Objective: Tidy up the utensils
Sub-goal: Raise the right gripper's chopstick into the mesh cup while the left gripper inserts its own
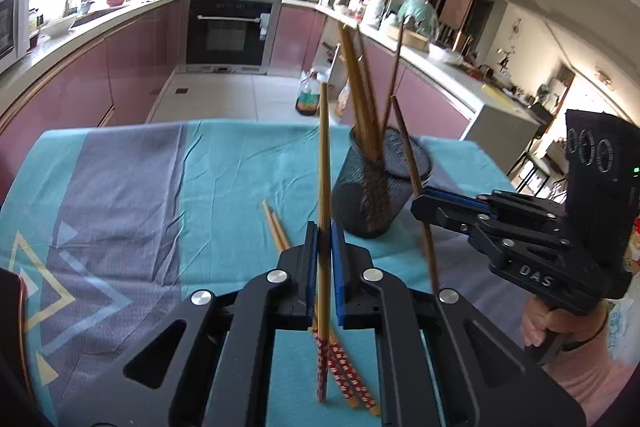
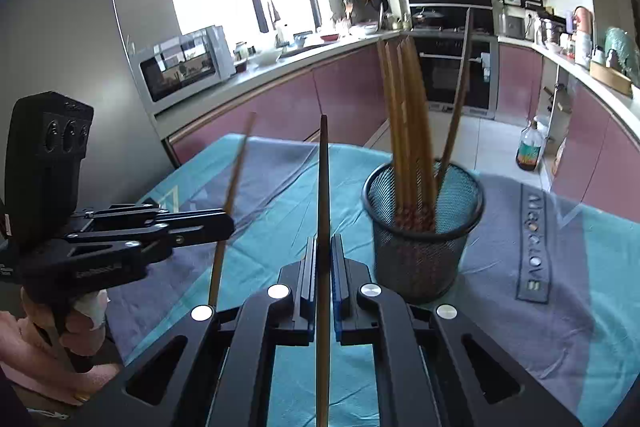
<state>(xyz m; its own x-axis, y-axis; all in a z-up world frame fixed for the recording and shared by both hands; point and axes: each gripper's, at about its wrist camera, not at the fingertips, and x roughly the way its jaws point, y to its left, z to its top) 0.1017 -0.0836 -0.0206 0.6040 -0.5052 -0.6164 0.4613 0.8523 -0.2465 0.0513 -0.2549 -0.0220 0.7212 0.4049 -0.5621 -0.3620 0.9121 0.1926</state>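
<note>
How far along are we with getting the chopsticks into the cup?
Done: several chopsticks stand in the mesh cup. In hand: the left gripper is shut on a light chopstick and the right gripper on a dark chopstick, both upright beside the cup. Left: at least two loose chopsticks lie on the tablecloth.

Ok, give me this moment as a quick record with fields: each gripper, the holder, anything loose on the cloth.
left gripper: shut on a light chopstick, held upright
right gripper: shut on a dark chopstick, held upright
mesh holder: black, standing on the tablecloth, several chopsticks inside
loose chopsticks: a pair lying flat on the cloth beyond the left gripper
</note>
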